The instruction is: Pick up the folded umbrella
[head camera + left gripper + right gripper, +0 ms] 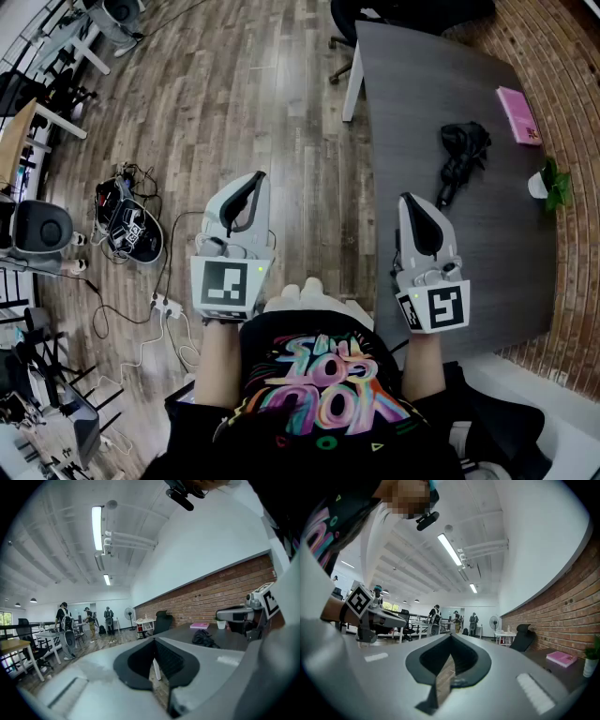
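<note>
Trouble ahead: left gripper [257, 176] and right gripper [407, 198] sit clenched, empty, short of the umbrella [461, 155]; unopened, we would shove it away.

- Folded black fabric umbrella [462, 155]: black all over.
- Dark grey tabletop [422, 103]: charcoal, with a faint wood grain.
- Flat pink book [518, 114]: bright pink.
- Small white pot [536, 186]: white, holding green leaves.
- Left gripper [257, 178] and right gripper [406, 200]: pale grey shells, black inner pads, black-and-white square markers on their cubes.
- Brick wall [562, 56]: red-brown, with pale mortar lines.
- Wooden plank floor [234, 94]: streaked grey-brown.
- Black shirt [319, 375]: multicoloured lettering.
</note>
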Demonstrator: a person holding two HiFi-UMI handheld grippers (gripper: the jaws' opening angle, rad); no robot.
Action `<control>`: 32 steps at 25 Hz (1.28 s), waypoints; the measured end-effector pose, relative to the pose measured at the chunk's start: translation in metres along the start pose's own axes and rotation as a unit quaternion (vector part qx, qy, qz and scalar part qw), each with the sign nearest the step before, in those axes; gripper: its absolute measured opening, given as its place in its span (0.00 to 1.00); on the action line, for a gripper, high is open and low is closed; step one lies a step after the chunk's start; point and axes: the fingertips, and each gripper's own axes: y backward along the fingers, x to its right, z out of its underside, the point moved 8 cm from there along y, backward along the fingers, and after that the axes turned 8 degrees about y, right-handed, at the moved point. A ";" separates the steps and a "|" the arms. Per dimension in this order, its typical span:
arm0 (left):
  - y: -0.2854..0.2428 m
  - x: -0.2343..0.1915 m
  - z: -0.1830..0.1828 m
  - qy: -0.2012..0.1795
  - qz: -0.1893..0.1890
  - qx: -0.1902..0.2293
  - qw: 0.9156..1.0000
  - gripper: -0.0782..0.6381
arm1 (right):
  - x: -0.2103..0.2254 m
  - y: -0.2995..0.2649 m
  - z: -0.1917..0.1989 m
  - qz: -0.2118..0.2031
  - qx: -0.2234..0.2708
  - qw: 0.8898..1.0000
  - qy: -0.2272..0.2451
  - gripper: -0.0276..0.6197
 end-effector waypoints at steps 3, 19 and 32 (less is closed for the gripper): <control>-0.002 0.000 -0.001 -0.003 -0.001 -0.004 1.000 0.11 | 0.004 0.000 -0.001 0.007 0.001 1.000 -0.003 0.04; -0.002 0.022 0.007 -0.025 0.015 -0.033 0.999 0.11 | 0.007 0.011 -0.001 0.006 0.012 1.000 -0.011 0.04; -0.100 -0.032 -0.014 -0.016 0.048 -0.007 0.999 0.11 | 0.033 -0.082 0.007 0.010 -0.006 1.000 0.015 0.04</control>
